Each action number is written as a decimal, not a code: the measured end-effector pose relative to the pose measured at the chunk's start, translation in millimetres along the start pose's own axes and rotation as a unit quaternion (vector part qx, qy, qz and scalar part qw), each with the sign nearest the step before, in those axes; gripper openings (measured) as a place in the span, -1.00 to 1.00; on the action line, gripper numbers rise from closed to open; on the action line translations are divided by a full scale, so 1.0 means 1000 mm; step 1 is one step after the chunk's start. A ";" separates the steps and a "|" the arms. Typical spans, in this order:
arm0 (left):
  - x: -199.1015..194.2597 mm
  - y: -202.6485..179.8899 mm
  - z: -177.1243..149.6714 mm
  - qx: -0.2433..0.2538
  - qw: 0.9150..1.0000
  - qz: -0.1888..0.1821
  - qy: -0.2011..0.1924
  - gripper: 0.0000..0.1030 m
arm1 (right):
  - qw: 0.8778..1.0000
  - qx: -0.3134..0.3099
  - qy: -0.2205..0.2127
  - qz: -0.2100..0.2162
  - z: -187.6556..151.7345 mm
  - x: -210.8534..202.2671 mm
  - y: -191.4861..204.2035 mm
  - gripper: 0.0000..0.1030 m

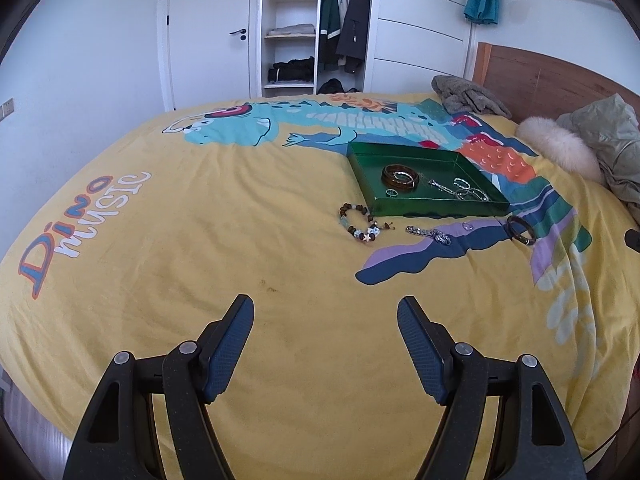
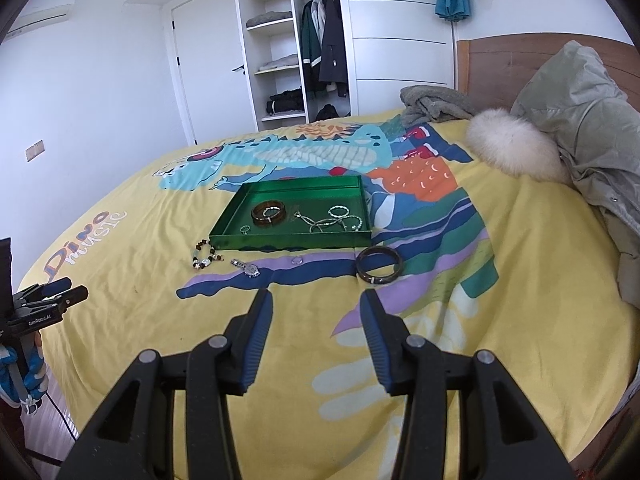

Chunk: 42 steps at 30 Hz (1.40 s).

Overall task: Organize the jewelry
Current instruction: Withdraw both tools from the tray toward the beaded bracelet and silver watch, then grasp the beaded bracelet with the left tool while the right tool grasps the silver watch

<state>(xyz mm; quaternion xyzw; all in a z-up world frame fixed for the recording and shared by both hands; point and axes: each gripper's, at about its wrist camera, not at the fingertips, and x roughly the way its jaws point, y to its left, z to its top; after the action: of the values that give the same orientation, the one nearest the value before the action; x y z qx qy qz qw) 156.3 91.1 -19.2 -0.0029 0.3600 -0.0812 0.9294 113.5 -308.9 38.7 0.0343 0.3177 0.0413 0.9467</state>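
A green tray [image 1: 362, 176] [image 2: 228, 216] lies on the yellow bedspread and holds a brown bangle [image 1: 400, 177] [image 2: 269, 212], a small ring [image 1: 391, 193] and several silver bracelets [image 1: 466, 190] [image 2: 340, 218]. In front of the tray, on the bed, lie a beaded bracelet [image 1: 358, 224] [image 2: 203, 256], a silver watch [image 1: 430, 234] [image 2: 247, 267], a small ring [image 1: 468, 225] [image 2: 297, 260] and a dark bangle [image 1: 521, 230] [image 2: 378, 268]. My left gripper [image 1: 325, 310] is open and empty, well short of the jewelry; it also shows in the right wrist view [image 2: 60, 290]. My right gripper [image 2: 317, 300] is open and empty, just short of the dark bangle.
A grey-green jacket with a white fur trim [image 2: 516, 148] and a grey cloth [image 1: 466, 94] lie by the wooden headboard [image 1: 532, 76]. An open wardrobe [image 1: 316, 28] and a door [image 1: 208, 32] stand beyond the bed's far edge.
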 end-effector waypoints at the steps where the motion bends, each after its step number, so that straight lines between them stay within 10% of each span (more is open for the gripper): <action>1: 0.006 -0.001 0.001 -0.001 1.000 -0.003 0.005 0.43 | 1.000 -0.001 0.003 0.002 0.000 0.005 0.000 -0.15; 42: 0.252 -0.030 0.067 -0.047 0.991 0.016 0.125 0.09 | 0.969 -0.128 0.141 0.159 0.004 0.295 0.091 -0.15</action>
<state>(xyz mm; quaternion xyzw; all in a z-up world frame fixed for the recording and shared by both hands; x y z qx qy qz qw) 380.5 19.3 -136.3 -0.0310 0.4772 -0.0492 0.8769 344.9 -189.0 -126.6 -0.0436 0.4302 0.2365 0.8701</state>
